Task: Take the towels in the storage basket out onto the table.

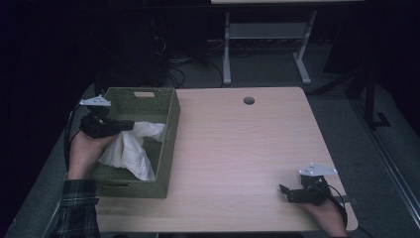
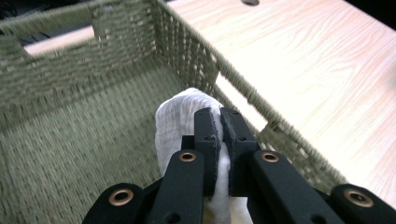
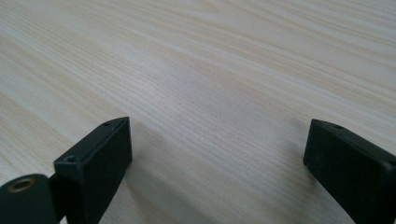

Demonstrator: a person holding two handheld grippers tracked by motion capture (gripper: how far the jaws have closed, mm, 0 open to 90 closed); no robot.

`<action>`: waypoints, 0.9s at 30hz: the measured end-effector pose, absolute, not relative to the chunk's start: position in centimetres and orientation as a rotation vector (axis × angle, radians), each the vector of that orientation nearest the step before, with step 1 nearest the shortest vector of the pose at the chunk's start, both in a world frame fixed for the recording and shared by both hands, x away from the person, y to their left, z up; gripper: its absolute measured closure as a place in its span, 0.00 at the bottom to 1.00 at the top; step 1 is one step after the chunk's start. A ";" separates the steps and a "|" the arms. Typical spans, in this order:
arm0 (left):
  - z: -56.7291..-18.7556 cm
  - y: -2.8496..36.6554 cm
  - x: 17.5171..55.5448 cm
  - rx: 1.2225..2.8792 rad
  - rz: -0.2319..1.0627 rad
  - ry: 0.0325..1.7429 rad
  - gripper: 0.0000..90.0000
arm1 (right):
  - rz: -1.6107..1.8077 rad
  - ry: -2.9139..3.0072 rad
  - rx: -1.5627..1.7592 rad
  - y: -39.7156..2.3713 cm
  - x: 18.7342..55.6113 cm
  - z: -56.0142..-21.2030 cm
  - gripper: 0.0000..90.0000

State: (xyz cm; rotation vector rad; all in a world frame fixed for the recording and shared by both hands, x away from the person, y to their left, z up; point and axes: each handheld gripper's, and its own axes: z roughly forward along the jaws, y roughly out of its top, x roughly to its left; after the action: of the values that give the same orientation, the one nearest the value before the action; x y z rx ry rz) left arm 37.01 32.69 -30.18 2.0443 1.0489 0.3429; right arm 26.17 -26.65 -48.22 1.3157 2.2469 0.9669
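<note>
Light wood table point(image 1: 237, 148) across frame centre, green woven basket point(image 1: 171, 144) at left on it, presumably as the cloth's container. White cloth point(image 1: 130, 148) inside basket at centre-left, hanging from a bunched fold, most likely being lifted out. Left gripper point(image 1: 130, 125) over basket, jaws pinching that fold; right gripper point(image 1: 283, 190) parked lower right on bare wood, jaws spread, holding nothing, likely waiting to take the cloth.
</note>
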 end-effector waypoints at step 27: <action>-20.9 27.6 37.7 1.964 0.438 0.850 0.95 | 0.967 2.246 1.316 -26.6 26.2 -48.2 0.08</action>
State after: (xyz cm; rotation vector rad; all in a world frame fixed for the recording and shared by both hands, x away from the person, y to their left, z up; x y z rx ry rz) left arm 37.73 27.61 -20.89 1.9635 0.8499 0.4380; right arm 26.17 -26.65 -48.23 1.3161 2.2459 0.9669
